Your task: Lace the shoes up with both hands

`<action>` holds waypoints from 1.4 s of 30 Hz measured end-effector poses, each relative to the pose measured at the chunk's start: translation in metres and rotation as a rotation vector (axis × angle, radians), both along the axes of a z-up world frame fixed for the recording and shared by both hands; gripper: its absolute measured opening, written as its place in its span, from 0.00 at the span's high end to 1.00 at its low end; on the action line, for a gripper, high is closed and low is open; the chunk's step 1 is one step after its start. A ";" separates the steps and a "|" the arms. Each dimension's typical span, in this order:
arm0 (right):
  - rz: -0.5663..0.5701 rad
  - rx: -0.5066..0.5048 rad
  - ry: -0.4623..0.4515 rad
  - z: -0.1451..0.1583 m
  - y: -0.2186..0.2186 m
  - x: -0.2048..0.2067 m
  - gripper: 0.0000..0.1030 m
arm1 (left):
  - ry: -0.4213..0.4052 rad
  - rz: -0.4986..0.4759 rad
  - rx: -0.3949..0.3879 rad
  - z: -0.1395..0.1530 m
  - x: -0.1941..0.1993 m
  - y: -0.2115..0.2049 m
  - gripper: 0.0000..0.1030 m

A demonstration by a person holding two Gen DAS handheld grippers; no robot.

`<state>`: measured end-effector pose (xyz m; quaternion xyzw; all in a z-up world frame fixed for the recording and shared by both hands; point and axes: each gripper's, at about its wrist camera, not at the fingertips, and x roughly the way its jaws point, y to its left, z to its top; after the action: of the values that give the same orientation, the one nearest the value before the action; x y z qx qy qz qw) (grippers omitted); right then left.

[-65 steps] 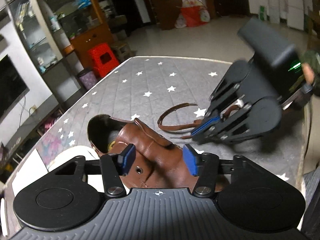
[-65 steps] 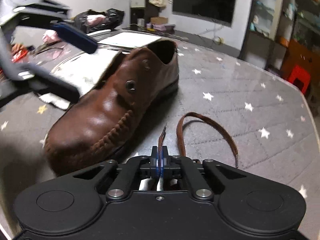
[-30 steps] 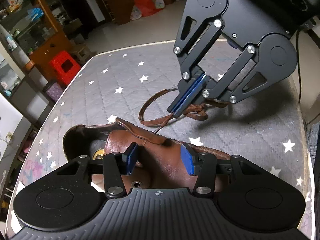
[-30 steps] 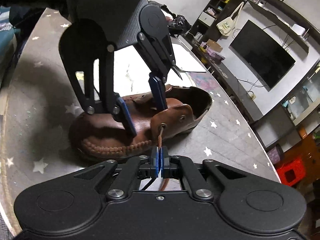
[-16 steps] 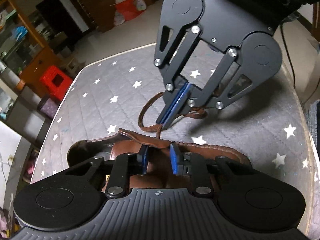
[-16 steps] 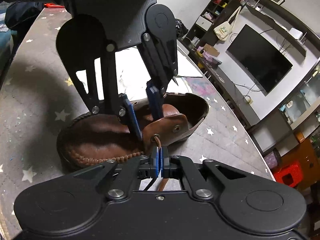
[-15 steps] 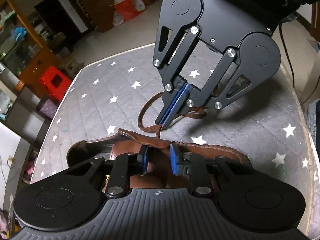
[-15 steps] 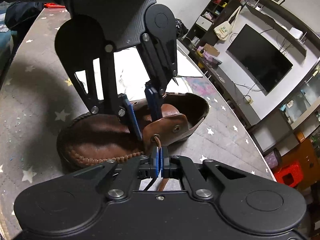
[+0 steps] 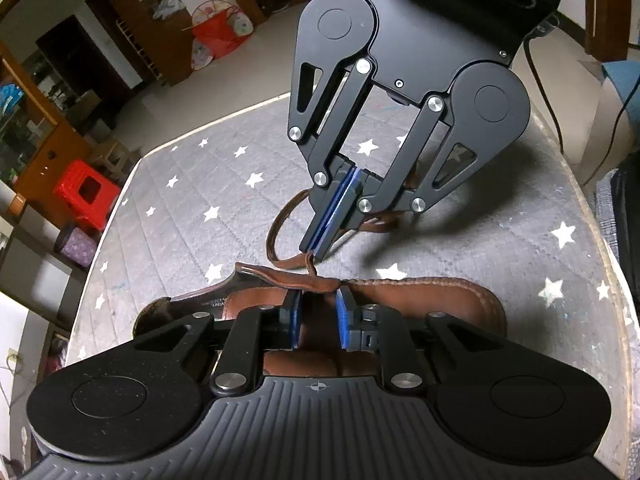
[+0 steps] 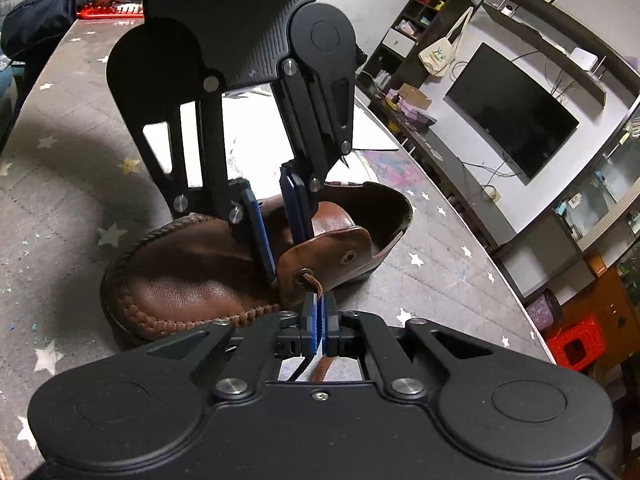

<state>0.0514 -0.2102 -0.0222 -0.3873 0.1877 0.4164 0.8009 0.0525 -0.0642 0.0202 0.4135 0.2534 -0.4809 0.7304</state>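
While the brown shoe (image 10: 192, 276) rests on the star-patterned bench (image 9: 224, 184), the right tongs (image 10: 319, 320) pinch its lace (image 10: 310, 280) at the eyelet, the left tongs (image 9: 318, 320) parted astride the tongue.

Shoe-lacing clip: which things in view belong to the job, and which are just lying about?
In the job:
- brown leather shoe
- brown shoelace
- front eyelet
- right gripper, shut on the shoelace
- left gripper, open around the shoe's flap

Lying about:
- white paper
- red plastic stool
- television
- tote bag
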 end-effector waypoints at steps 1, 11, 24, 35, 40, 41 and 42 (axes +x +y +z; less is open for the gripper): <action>0.000 0.001 -0.001 0.000 0.000 0.000 0.98 | -0.003 0.002 0.000 0.000 0.000 0.002 0.87; -0.002 -0.006 0.003 0.000 0.000 0.000 0.98 | -0.091 0.034 0.011 -0.009 -0.011 -0.010 0.90; -0.058 0.050 -0.010 0.006 -0.004 -0.019 0.98 | -0.210 0.446 -0.233 -0.027 -0.046 -0.013 0.95; -0.083 0.138 0.068 -0.006 0.010 -0.034 0.98 | -0.287 0.736 -0.424 -0.025 -0.079 -0.012 0.97; -0.118 0.170 0.081 -0.010 0.018 -0.039 0.98 | -0.313 0.767 -0.439 -0.015 -0.089 -0.007 0.97; -0.125 0.170 0.083 -0.010 0.019 -0.039 0.98 | -0.314 0.774 -0.447 -0.015 -0.092 -0.004 0.98; -0.129 0.169 0.085 -0.010 0.019 -0.039 0.98 | -0.314 0.780 -0.457 -0.015 -0.096 0.000 0.98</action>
<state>0.0121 -0.1909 -0.0324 -0.2876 0.2104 0.3946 0.8470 -0.0435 -0.0644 0.0054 0.1842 0.1642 -0.1460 0.9580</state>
